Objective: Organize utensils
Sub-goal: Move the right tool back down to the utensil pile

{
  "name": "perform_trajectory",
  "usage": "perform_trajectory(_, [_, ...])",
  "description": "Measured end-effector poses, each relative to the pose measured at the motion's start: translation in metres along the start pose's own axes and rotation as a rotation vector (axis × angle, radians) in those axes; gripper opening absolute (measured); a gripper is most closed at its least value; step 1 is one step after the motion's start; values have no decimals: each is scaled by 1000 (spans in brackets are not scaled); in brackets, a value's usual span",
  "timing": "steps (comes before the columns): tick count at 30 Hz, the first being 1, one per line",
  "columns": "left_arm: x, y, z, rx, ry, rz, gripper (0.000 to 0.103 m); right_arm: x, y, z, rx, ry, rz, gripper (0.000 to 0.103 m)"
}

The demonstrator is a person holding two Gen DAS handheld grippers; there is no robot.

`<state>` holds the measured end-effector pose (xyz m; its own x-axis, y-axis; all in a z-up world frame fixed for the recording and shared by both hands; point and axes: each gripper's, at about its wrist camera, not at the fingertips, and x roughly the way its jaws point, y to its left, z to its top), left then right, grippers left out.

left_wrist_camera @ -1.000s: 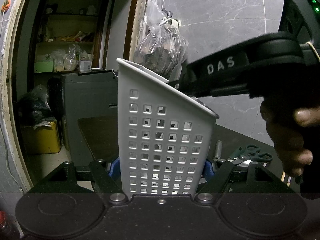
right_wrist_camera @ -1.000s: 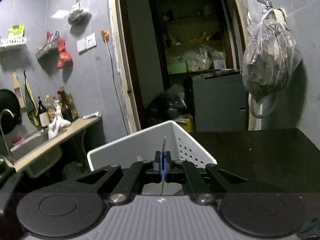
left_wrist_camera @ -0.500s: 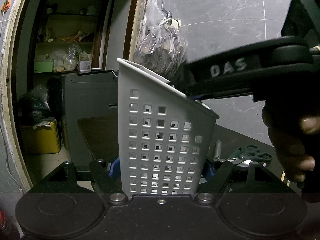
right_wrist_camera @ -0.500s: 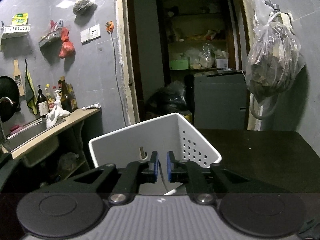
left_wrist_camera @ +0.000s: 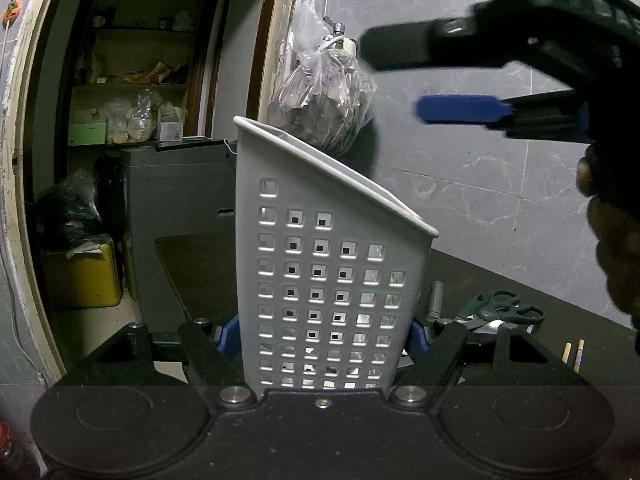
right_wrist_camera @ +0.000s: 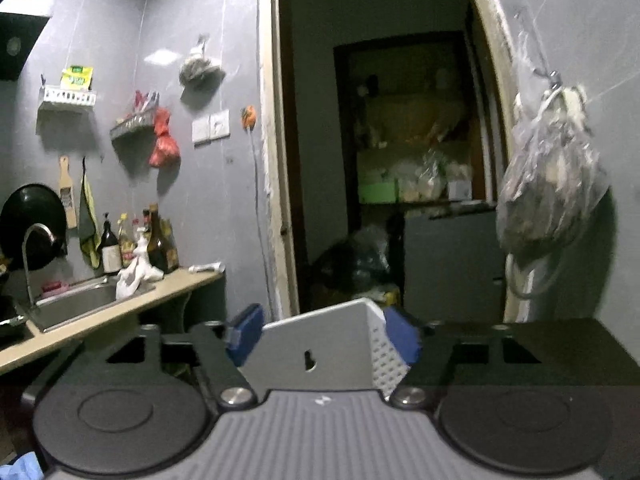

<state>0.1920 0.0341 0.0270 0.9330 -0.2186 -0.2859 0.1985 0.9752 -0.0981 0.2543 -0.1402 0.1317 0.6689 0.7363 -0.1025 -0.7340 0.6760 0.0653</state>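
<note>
So the white plastic basket (left_wrist_camera: 332,280) is the main thing here: tall, tapered, slanted rim, its side wall punched with rows of little square holes. It stands on a dark matte bench (left_wrist_camera: 560,300), clamped between the blue-padded fingers of the left gripper (left_wrist_camera: 324,336), which squeeze it from both sides low down. That gripper points a bit downward at it.

At about 4 o'clock from the basket, on the bench, lie a pair of dark-handled scissors (left_wrist_camera: 500,312) with shiny blades, a short metal cylinder (left_wrist_camera: 434,300) just beside the basket's corner, and two thin pale sticks (left_wrist_camera: 572,354) further right.

The right gripper (left_wrist_camera: 400,76) hangs up at 1 o'clock, above and clear of the basket rim, held by a hand (left_wrist_camera: 612,240) wrapped around its grip. Its fingers have just been opening and now stand wide apart, nothing between them. You can see one blue pad (left_wrist_camera: 460,109) flat-on. From its own camera the basket (right_wrist_camera: 320,348) sits low down, a keyhole-shaped slot in its smooth back wall.

A crinkly clear plastic bag (left_wrist_camera: 324,108) hangs on the gray tiled wall behind.
</note>
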Motion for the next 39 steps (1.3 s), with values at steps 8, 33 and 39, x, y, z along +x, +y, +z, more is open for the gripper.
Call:
perform_trajectory(8, [0, 0, 0, -1, 0, 0, 77, -29, -12, -2, -12, -62, -82, 101])
perform_trajectory(33, [3, 3, -3, 11, -4, -22, 77, -50, -22, -109, -189, 250, -324, 103])
perform_trajectory(39, [3, 3, -3, 11, -5, -22, 77, -40, -8, -129, -297, 331, -300, 103])
